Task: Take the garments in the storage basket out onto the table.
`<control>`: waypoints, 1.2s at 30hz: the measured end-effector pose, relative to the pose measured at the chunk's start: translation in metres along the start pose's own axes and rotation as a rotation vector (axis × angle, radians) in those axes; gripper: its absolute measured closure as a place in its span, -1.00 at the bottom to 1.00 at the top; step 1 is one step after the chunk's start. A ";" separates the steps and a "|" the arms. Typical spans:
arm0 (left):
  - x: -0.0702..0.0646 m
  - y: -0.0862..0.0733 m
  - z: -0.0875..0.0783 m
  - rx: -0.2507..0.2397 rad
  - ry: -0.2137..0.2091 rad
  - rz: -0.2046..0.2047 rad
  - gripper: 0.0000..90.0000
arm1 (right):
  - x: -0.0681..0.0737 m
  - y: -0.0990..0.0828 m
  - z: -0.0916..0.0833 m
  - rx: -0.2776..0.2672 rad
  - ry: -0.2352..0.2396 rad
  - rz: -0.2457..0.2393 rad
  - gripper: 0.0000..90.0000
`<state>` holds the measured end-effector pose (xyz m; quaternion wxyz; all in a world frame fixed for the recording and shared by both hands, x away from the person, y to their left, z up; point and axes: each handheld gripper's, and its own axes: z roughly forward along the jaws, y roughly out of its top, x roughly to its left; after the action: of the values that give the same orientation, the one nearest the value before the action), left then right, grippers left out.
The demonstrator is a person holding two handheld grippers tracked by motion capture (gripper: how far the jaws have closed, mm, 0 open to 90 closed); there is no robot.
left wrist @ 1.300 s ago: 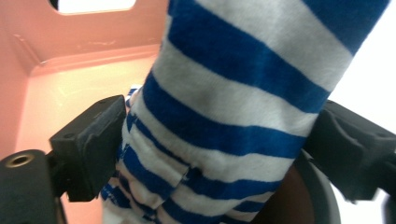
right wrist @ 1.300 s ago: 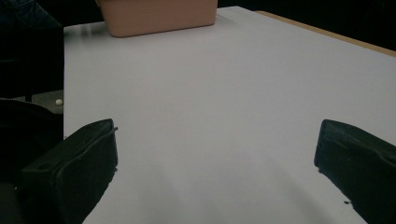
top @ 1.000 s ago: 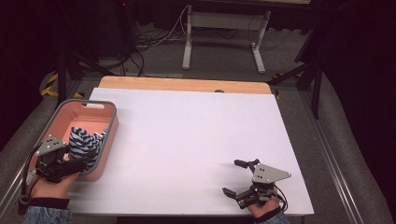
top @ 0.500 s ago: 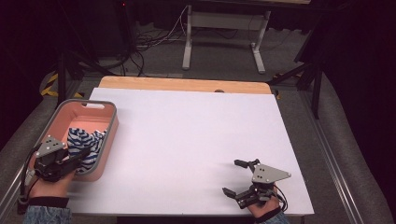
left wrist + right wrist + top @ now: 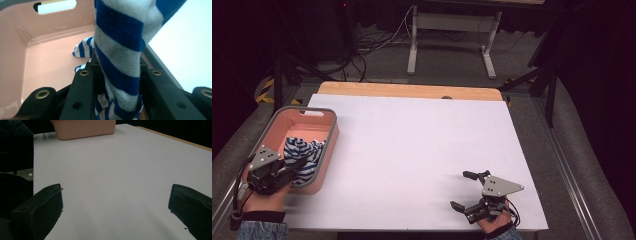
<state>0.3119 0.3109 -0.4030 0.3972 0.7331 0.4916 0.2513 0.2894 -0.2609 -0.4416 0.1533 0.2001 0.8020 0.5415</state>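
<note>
Lower left of frame: left gripper [image 5: 294,166] fingers clamped on blue-white striped cloth [image 5: 117,57] inside pink bin [image 5: 314,114]. Lower right: right gripper [image 5: 468,191] wide open, empty, on table [image 5: 412,145]. Prob. mid-lift; next, clear bin rim w/o snagging.

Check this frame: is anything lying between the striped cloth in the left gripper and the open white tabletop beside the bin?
Only the pink bin's near wall. The left gripper is shut on the striped cloth inside the bin; nothing visible lies on the white tabletop beyond.
</note>
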 end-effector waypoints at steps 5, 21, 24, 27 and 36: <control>0.000 0.001 -0.001 -0.001 0.001 0.002 0.58 | 0.000 0.000 0.000 -0.001 0.000 0.001 -1.00; 0.000 0.011 -0.019 -0.055 0.019 0.019 0.58 | 0.001 0.000 0.001 0.005 0.010 0.003 -1.00; 0.001 0.014 -0.024 -0.069 0.023 0.022 0.59 | 0.001 0.000 0.001 0.004 0.010 0.003 -1.00; 0.001 0.017 -0.029 -0.091 0.026 0.024 0.58 | 0.000 0.000 0.001 0.004 0.009 0.003 -1.00; -0.001 0.027 -0.042 -0.160 0.030 0.021 0.59 | 0.001 0.000 0.001 0.004 0.010 0.002 -1.00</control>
<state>0.2936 0.3186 -0.3572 0.4443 0.7003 0.4683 0.3049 0.2894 -0.2597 -0.4417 0.1483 0.1985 0.8037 0.5409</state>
